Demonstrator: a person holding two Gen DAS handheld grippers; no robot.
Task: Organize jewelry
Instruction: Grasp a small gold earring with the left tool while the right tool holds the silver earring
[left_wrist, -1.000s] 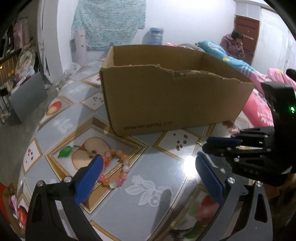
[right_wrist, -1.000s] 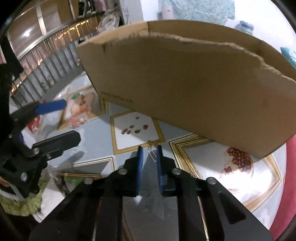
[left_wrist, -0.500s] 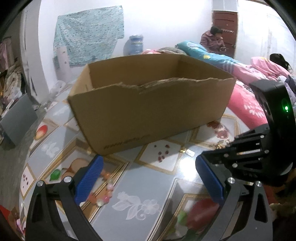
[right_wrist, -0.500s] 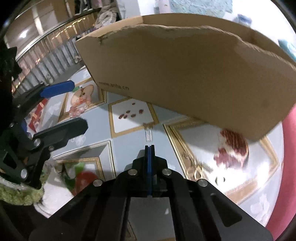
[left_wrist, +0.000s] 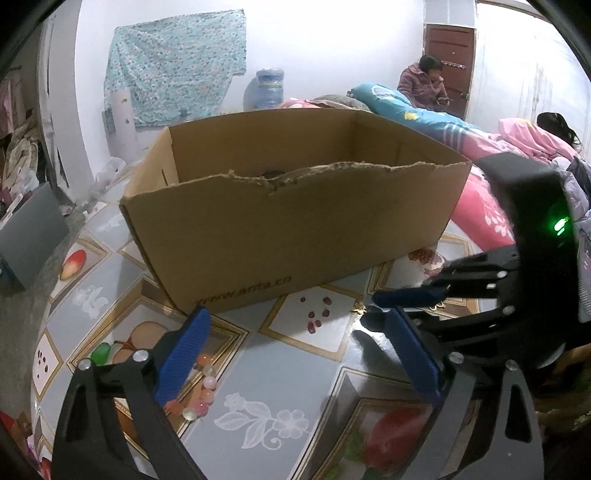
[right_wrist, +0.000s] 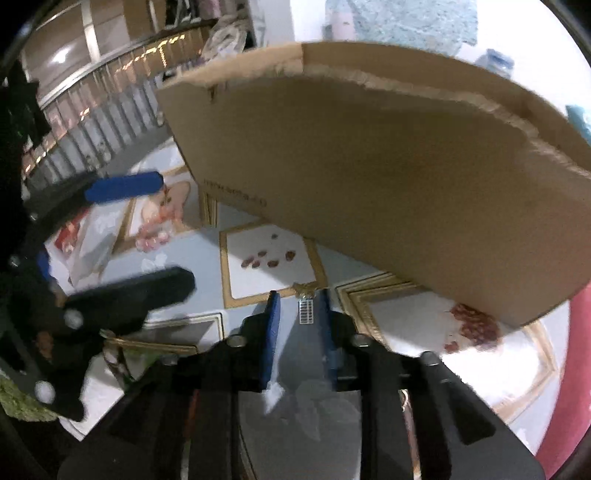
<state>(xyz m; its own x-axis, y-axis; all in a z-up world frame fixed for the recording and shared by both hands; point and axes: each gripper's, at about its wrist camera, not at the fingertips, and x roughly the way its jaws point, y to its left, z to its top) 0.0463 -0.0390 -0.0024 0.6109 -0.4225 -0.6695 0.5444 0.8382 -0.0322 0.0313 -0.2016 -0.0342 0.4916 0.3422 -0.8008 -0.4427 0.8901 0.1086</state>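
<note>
jewelry sorting under way, with neither piece in the cardboard box (left_wrist: 295, 229) yet. keeping the box open-topped on the patterned table (left_wrist: 258, 424), likely as the bin for the pieces.

hovering the right gripper (right_wrist: 298, 295) just in front of the box's near wall, tilting down over a small gold piece with a white tag (right_wrist: 306, 312) lying flat on the table. opening the narrow jaws, with the tag sitting between the tips and no pad seeming to press on it. probably lining up for a pinch rather than carrying anything.

holding the left gripper (left_wrist: 295, 315) wide in front of the box's left end, closing slightly and gripping nothing. showing one blue finger (left_wrist: 181, 354) just beside a bead bracelet (left_wrist: 201, 391) lying on the table, perhaps waiting for its turn.

leaving both pieces outside the box, near its front wall: the bracelet toward the left corner, the tagged piece further to the right. glimpsing something dark on the box floor over the torn rim, too hidden to name.

counting one box, one bead bracelet, one tagged gold piece and two grippers.
</note>
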